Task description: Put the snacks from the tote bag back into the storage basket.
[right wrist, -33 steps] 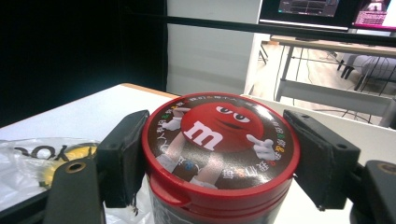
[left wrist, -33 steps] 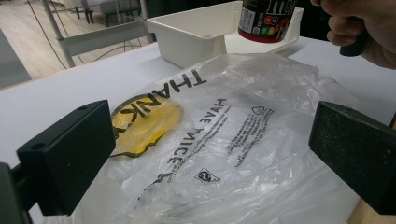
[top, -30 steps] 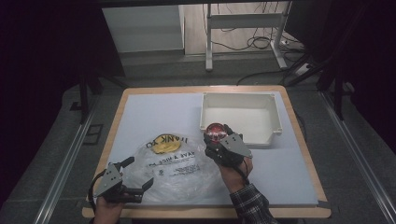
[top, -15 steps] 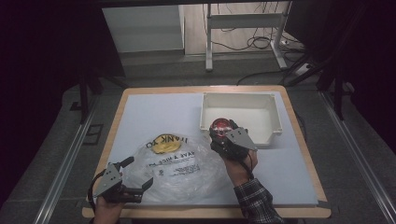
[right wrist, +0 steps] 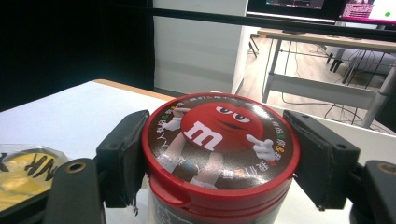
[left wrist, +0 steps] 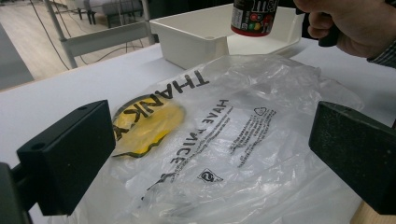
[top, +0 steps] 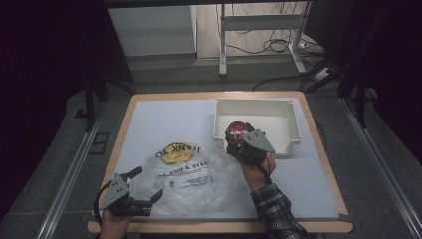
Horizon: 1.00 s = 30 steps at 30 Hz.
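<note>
Firmly, right gripper (right wrist: 219,154) fingers pinch the red-lidded jar (right wrist: 220,140); left gripper (left wrist: 210,158) fingers spread.

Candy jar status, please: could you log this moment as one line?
right tongs: shut on candy jar | jar: above white bin's near edge | left tongs: open at plastic bag

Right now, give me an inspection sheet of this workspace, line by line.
Surface: pale blue-white table top with wooden edge, mostly bare.
Job's things: round red-lidded candy tub held upright above the near rim of the white rectangular plastic bin; crumpled clear plastic bag with yellow print lying flat.
Clutter: nothing seen.
Grippers: right gripper shut on the tub just below its lid; left gripper open, jaws either side of the bag's near edge.
Cables: loose cables on the floor beyond the table.
Surroundings: white metal frame legs, dark floor.
</note>
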### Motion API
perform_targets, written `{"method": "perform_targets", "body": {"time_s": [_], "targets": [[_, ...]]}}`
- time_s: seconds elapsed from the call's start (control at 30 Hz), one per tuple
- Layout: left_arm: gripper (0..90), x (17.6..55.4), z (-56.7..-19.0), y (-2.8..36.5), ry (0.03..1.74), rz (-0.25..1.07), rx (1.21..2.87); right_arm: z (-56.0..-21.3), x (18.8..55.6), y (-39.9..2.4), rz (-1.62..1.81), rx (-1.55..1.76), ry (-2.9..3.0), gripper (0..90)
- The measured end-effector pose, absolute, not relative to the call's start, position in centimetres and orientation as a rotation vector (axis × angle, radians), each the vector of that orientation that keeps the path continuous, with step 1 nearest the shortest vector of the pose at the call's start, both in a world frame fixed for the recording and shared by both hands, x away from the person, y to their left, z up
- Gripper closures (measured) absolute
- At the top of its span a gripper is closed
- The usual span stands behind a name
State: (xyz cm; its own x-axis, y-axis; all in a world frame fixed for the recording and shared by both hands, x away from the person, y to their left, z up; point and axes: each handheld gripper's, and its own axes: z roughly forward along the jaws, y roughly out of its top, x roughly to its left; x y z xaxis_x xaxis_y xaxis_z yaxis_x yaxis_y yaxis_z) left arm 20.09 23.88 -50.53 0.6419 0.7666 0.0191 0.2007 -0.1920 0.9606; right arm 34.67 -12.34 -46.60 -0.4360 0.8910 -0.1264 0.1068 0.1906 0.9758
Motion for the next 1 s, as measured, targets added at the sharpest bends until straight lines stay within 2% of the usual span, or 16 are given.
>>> {"method": "perform_targets", "body": {"time_s": [1.0], "targets": [[0.4, 20.0, -50.4, 24.0, 0.786, 0.628, 1.718, -48.0, 39.1, -11.9, 1.349, 0.941, 1.708, 26.4]]}}
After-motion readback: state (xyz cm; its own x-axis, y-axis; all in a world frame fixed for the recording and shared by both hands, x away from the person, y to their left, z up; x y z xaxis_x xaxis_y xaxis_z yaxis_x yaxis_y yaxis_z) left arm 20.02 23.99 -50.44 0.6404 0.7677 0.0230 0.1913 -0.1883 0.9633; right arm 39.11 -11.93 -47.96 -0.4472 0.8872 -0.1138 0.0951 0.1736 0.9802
